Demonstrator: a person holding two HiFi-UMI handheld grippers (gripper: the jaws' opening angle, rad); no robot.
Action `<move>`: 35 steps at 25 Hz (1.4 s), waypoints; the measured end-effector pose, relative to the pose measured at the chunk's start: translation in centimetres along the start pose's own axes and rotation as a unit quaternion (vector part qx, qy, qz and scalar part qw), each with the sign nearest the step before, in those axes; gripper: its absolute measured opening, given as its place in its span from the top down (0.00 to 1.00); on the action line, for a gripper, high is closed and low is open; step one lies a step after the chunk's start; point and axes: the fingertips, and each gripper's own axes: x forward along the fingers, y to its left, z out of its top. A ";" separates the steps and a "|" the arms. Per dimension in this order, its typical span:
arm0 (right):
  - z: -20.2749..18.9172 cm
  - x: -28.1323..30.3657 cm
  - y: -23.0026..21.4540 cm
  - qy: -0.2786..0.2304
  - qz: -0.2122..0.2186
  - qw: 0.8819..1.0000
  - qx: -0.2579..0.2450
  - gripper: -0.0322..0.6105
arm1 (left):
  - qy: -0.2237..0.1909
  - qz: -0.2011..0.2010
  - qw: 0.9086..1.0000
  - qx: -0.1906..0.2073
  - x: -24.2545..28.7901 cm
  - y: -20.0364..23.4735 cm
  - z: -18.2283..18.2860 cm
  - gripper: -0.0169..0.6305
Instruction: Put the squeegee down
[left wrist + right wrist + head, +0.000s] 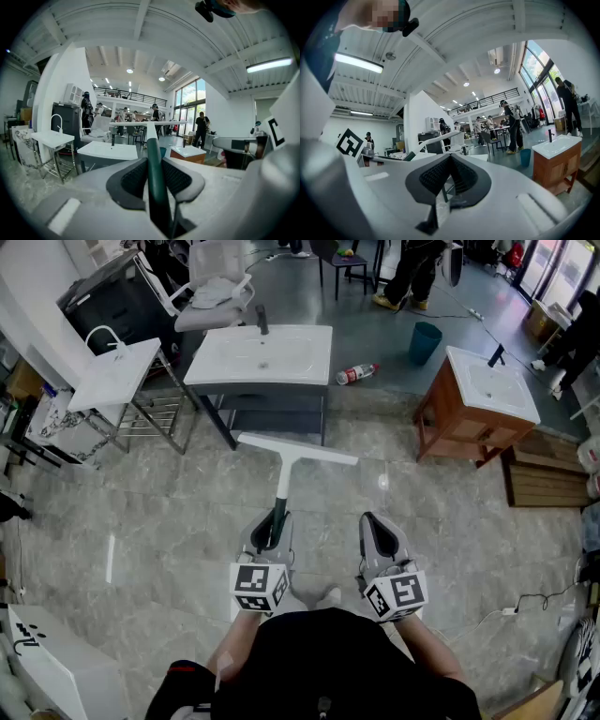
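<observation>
Plainly, the left gripper (272, 527) is clamped on the squeegee (281, 476): in the left gripper view its dark pads (136, 177) press on either side of the dark green handle (153, 174), which runs straight up between them. In the head view the squeegee sits at the centre of the frame, off the floor. Its pale shaft runs from the gripper toward the top of the frame, and its long white blade (296, 450) lies crosswise, slightly tilted, just below the large white sink (262, 354) on a dark frame. The right gripper (377, 529) hangs just to the right of the left one, at about the same height. In the right gripper view its jaws are closed together with nothing between them (450, 162). Each gripper carries a marker cube (259, 586) at its near end, close to the person's dark top. Below them lies a grey marble floor (141, 521). A smaller white basin on a metal stand (117, 371) is at the upper left, and a wooden vanity (473, 423) with its own basin is at the upper right. A plastic bottle (356, 374) lies on the floor between the large sink and the vanity, near a teal bin (425, 341).
</observation>
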 end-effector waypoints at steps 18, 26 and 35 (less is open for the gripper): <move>-1.5 1.9 11.2 -0.006 -0.017 1.000 -0.013 0.95 | 0.007 -0.024 0.999 0.021 -6.3 7.9 -1.2 0.81; -2.5 3.7 17.0 -0.014 0.014 0.999 -0.026 0.95 | 0.009 0.004 1.000 0.016 -9.1 13.3 -2.1 0.81; -3.0 6.8 15.6 0.002 0.004 1.000 -0.031 0.95 | 0.010 0.009 1.000 0.009 -7.1 15.1 -2.0 0.81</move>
